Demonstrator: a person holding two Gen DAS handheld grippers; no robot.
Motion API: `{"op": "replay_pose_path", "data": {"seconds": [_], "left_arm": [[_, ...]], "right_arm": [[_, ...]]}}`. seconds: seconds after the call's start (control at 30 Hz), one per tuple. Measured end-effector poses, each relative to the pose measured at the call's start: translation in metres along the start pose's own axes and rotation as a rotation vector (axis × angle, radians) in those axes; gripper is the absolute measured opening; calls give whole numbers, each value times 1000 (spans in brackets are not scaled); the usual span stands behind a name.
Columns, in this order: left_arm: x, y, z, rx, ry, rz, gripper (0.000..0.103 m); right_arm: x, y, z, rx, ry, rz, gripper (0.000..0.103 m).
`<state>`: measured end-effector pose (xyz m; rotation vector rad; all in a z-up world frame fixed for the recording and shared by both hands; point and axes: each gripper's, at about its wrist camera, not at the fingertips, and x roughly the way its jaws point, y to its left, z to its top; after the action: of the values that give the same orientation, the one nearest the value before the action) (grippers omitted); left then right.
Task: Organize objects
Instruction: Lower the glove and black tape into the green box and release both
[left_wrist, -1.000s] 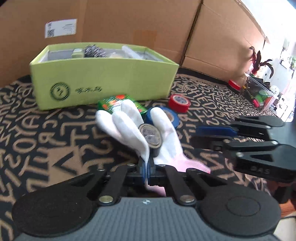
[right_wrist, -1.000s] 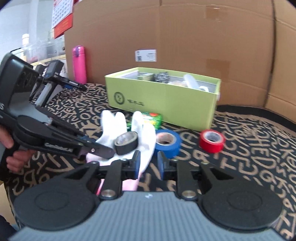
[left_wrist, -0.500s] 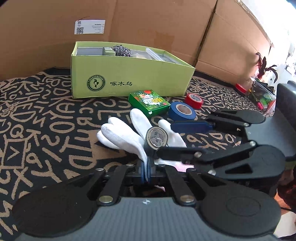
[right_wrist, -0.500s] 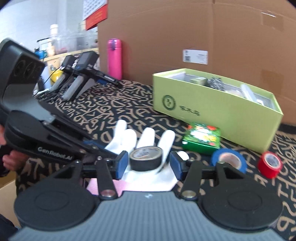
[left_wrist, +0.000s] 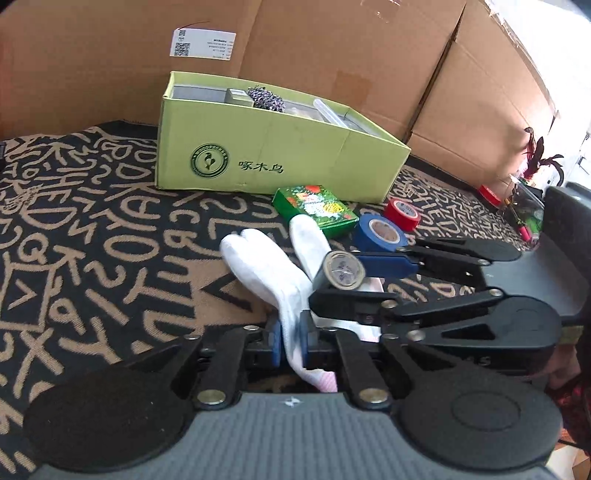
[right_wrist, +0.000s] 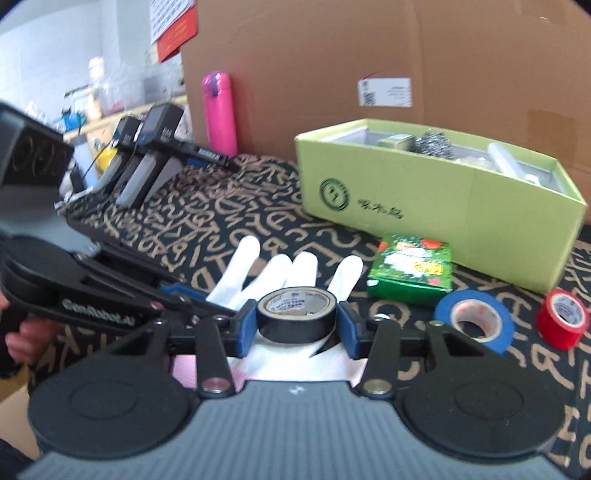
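My right gripper (right_wrist: 297, 326) is shut on a black tape roll (right_wrist: 297, 314), seen in the left wrist view as a roll (left_wrist: 341, 273) between its fingers (left_wrist: 388, 260). My left gripper (left_wrist: 290, 341) is shut on the cuff of a white glove (left_wrist: 273, 273), which lies on the patterned cloth under the roll (right_wrist: 291, 266). The green open box (left_wrist: 280, 162) stands behind, also in the right wrist view (right_wrist: 436, 195), with several items inside.
A green packet (right_wrist: 412, 271), a blue tape roll (right_wrist: 474, 319) and a red tape roll (right_wrist: 563, 317) lie in front of the box. Cardboard walls stand behind. A pink bottle (right_wrist: 219, 112) and black devices (right_wrist: 147, 170) are at the left.
My right gripper swung in over the glove and shut on the black tape roll. My left gripper now pinches the glove's cuff.
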<state>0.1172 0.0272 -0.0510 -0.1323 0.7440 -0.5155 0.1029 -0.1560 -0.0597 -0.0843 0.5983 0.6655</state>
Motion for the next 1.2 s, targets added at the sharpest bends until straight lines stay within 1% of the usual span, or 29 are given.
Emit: {"op": "replay_pose_path", "data": {"seconds": [0.07,0.13,0.17,0.2,0.23,0.3,0.33,0.4,0.57,0.67,0.83,0.9,0.97,1.0,1.1,1.2], "left_arm": [[4,-2,2,-6,-4,-13,23],[9,-6,5,1,-4,-23,23],[12,-9,6,14,1,-26,19],[15,-11,7,28,4,-27,11],[18,-13,9,39,17,-35,1],[17,-16,13,37,11,-70,1],[15,-19,16,47,0,-74,1],[7,-23,24,74,-34,-71,1],[-17,-25,51,95,-117,-55,1],[-27,-28,74,125,-174,-26,1],[-36,-29,119,150,-272,26,1],[-41,-29,137,160,-322,71,1],[-43,-26,157,151,-355,88,1],[-42,-24,166,150,-363,97,1],[-33,-19,186,163,-377,165,1],[-12,-5,197,137,-322,187,1]], "right_arm": [[-9,-4,1,25,-23,-1,45],[-20,-7,4,33,-47,-8,45],[-26,-8,6,34,-59,-14,45],[-31,-10,8,34,-70,-21,45],[-36,-12,11,35,-80,-28,45],[-43,-17,16,37,-97,-35,45],[-45,-19,19,40,-103,-38,45],[-50,-24,23,44,-120,-46,45],[-55,-36,34,69,-163,-58,45],[-56,-43,47,93,-207,-57,45],[-58,-60,85,173,-324,-47,45],[-59,-64,102,158,-364,-95,45],[-55,-71,119,155,-379,-115,45],[-52,-75,127,156,-380,-118,45],[-36,-81,143,140,-370,-165,45],[-15,-85,145,114,-325,-205,45]]}}
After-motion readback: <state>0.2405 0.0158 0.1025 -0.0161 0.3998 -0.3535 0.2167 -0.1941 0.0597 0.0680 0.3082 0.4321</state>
